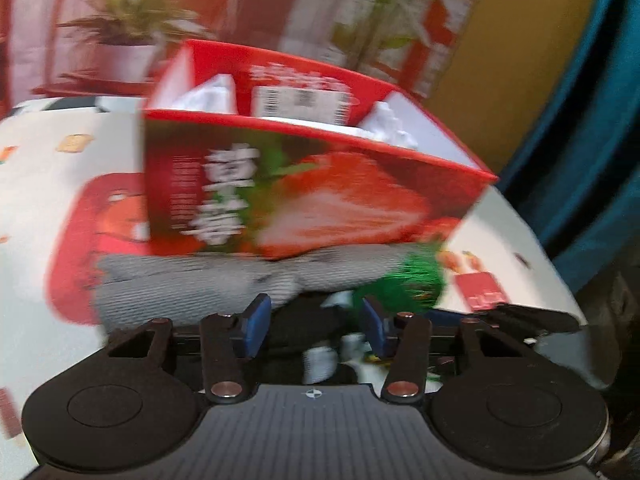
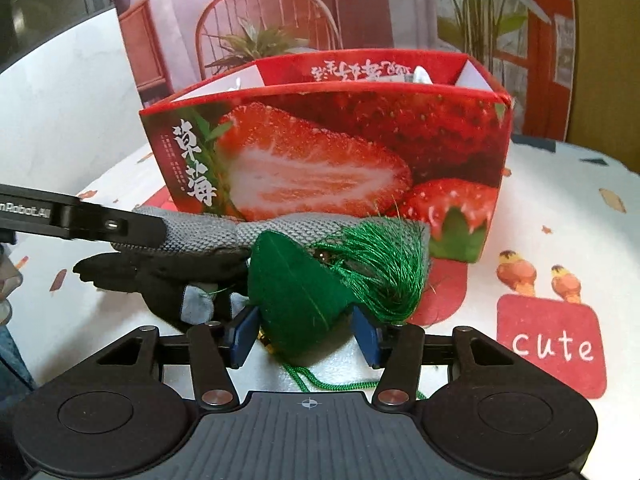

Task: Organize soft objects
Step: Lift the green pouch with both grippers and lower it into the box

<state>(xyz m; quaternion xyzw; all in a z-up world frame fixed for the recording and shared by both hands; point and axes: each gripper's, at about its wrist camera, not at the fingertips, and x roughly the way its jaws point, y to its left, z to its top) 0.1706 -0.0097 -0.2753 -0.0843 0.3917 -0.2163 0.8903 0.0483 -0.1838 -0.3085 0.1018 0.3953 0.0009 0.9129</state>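
Right gripper (image 2: 306,334) clamping green tasselled pouch (image 2: 296,296); left gripper (image 1: 316,326) jaws apart over grey-black glove (image 1: 192,284). Pickup step underway. Next: lifting pouch over rim into strawberry box (image 2: 320,152).

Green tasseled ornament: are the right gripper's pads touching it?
Touching. Right wrist view: both blue pads press against the green ornament held in the right gripper.

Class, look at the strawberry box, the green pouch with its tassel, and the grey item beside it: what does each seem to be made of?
Strawberry box: likely printed cardboard, slightly glossy; thin straight walls, creased corners.
Green pouch: probably matte fabric, seamed; its tassel looks like shiny silky threads.
Grey item: seemingly knitted textile, with a visible ribbed weave.
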